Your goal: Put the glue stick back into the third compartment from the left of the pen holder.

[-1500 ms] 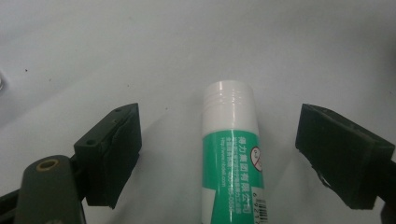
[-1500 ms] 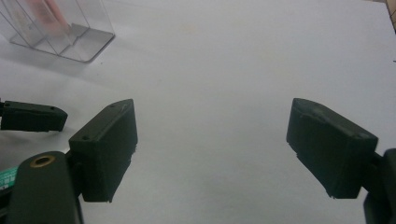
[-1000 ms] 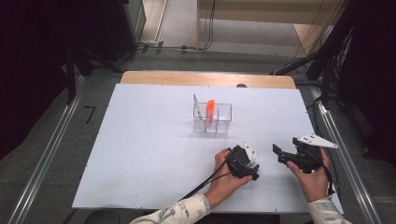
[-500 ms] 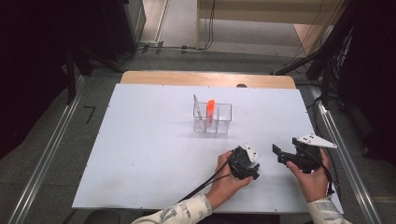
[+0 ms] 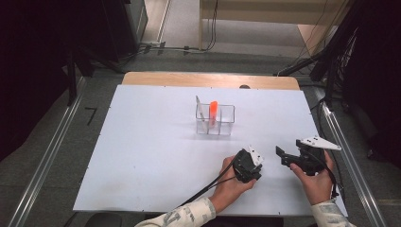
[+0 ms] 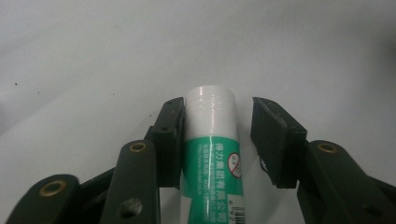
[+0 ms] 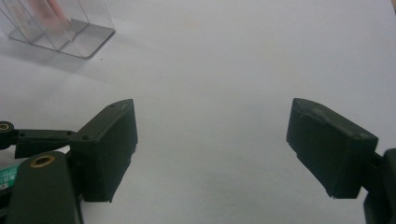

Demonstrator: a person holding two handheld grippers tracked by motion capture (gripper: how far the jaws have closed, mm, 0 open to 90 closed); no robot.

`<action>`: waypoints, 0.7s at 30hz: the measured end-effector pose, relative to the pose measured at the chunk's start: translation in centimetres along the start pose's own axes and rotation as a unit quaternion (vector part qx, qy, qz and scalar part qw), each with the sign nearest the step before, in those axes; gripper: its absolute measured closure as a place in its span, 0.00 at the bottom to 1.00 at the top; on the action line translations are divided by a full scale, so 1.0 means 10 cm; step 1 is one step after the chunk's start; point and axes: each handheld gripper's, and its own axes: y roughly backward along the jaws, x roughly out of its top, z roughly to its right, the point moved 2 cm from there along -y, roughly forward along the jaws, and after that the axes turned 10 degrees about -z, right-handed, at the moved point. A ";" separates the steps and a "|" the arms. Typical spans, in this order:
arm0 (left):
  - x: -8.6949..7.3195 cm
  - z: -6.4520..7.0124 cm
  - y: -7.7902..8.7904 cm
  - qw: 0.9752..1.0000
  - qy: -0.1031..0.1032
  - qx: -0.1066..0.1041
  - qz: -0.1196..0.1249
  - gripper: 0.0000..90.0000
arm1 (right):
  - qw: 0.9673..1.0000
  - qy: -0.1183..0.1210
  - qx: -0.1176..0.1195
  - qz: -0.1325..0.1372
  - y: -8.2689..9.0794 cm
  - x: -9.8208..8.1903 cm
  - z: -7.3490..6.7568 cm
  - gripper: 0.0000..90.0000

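Observation:
A glue stick [image 6: 212, 140] with a white cap and green label lies on the white table between the jaws of my left gripper [image 6: 218, 105]. The jaws have just been closing around it. One pad [image 6: 173, 135] touches its side, and the other pad [image 6: 275, 140] stands a small gap away. In the high view, the left gripper [image 5: 247, 166] points down at the table's near right part. My right gripper [image 5: 281, 155] hovers just right of it, open, with nothing between its jaws [image 7: 212, 140].
A clear three-compartment holder [image 5: 215, 120] stands mid-table, holding an orange marker [image 5: 213, 112] and a thin white stick [image 5: 200, 109]. The holder [image 7: 70, 32] is at the top left of the right gripper view. The white board [image 5: 142, 142] covers a wooden table.

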 end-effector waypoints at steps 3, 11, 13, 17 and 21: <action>0.00 0.00 0.00 1.000 -0.001 -0.001 0.001 0.67 | 1.000 -0.001 0.000 -0.001 0.00 0.00 0.00 0.17; 0.00 0.01 0.00 1.000 -0.003 -0.001 0.001 0.73 | 1.000 -0.001 0.000 -0.001 0.00 0.00 0.00 0.17; 0.00 0.00 0.00 1.000 -0.003 -0.004 0.000 0.73 | 1.000 -0.001 -0.001 -0.002 0.00 0.00 -0.01 0.17; 0.00 0.00 0.00 1.000 0.000 -0.007 0.002 0.73 | 1.000 -0.001 -0.001 -0.001 0.00 0.00 -0.01 0.17; 0.00 -0.01 0.00 1.000 0.002 -0.010 0.002 0.73 | 1.000 -0.001 0.000 -0.001 0.00 0.00 0.00 0.17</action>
